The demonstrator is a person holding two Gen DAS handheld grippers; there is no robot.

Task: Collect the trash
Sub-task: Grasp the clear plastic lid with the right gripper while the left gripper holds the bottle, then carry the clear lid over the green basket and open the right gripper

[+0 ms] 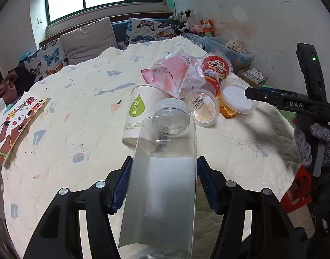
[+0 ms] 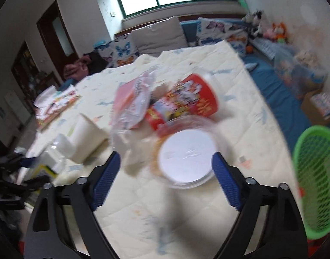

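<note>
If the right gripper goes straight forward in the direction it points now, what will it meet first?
Most likely the clear plastic cup with the white lid, which lies just ahead of the open right gripper, about level with its fingertips. The red snack tub lies behind it. The picture is blurred, so depth is uncertain.

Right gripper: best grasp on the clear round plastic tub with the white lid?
Grip the clear round plastic tub with the white lid across its rim, jaws on opposite sides. It lies tipped, lid facing the right gripper, whose open jaws already flank it, so coming straight ahead looks best. The red printed snack tub crowds its far side, so avoid approaching from there.
</note>
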